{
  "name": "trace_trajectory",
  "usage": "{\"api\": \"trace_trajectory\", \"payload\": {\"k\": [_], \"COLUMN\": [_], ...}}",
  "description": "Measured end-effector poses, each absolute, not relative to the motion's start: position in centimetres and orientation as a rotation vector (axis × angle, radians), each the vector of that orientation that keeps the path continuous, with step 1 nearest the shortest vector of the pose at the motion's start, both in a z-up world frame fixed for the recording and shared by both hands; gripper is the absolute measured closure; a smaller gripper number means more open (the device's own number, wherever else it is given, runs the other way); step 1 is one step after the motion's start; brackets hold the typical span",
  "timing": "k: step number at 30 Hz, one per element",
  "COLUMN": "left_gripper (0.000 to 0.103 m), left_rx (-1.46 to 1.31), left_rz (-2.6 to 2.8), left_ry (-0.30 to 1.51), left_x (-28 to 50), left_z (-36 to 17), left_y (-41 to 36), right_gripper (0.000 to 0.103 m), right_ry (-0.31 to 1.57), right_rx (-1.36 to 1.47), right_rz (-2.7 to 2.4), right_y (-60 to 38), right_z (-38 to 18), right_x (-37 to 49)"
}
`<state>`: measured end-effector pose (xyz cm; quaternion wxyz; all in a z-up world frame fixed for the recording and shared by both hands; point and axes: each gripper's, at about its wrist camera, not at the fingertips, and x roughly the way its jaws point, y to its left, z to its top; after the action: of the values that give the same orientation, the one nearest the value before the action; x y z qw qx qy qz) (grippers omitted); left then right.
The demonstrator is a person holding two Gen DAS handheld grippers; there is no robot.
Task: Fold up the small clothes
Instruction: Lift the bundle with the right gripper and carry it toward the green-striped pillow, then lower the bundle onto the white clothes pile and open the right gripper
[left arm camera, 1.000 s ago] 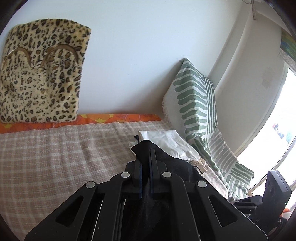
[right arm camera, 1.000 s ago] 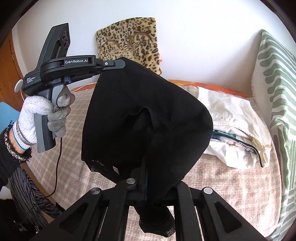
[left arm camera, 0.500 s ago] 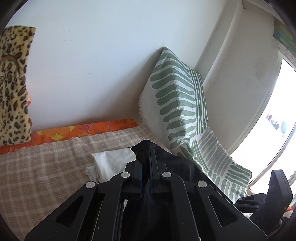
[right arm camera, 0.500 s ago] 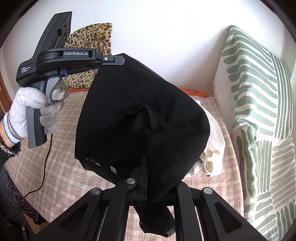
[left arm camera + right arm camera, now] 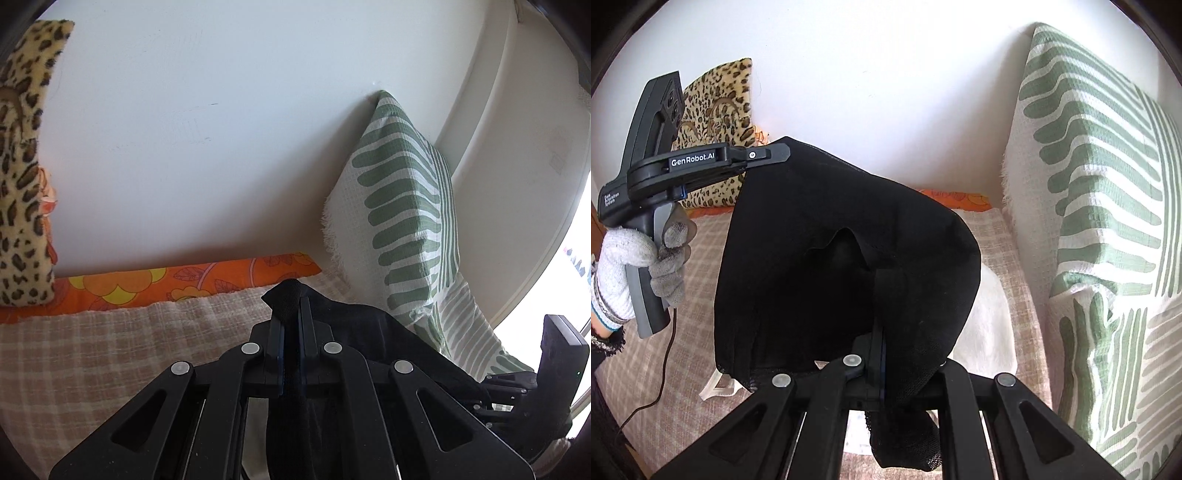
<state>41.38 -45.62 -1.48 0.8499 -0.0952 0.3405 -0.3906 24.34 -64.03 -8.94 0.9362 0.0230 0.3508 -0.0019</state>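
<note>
With both hand-held grippers, left [image 5: 783, 155] and right [image 5: 879, 354], clamped on corners of the black garment [image 5: 842, 258] hanging above the checked bed [image 5: 990, 236], the 2 grips should stay level and taut so it lands flat.
</note>
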Motion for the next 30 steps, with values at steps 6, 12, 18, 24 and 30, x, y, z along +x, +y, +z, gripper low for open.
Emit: {"api": "trace_trajectory", "payload": {"k": [6, 12, 18, 24, 30], "left_gripper": [0.097, 0.093, 0.093, 0.093, 0.093], "left_rx": [-0.154, -0.092, -0.038, 0.102, 0.210], "left_rz": [-0.781, -0.744, -0.862, -1.072, -1.162], "left_ry": [0.811, 0.764, 0.756, 0.794, 0.875], "left_x": [43.8, 42.9, 38.8, 32.7, 30.2], "left_z": [-4.2, -3.1, -2.2, -3.3, -5.9], "left_y": [-45.6, -44.4, -43.8, -46.7, -49.3], "right_gripper": [0.085, 0.056, 0.057, 0.094, 0.090], "right_ry": [0.787, 0.732, 0.730, 0.712, 0.741], "right_rx": [0.300, 0.502, 0.575, 0.629, 0.553], "right_rz": [0.105, 0.192, 0.248, 0.259, 0.134], "right_y": [-67.1, -69.7, -70.2, -70.1, -71.7], "right_z": [-12.0, -13.1, -14.6, -14.2, -13.0], "right_x": [25.4, 23.1, 21.5, 21.2, 20.2]}}
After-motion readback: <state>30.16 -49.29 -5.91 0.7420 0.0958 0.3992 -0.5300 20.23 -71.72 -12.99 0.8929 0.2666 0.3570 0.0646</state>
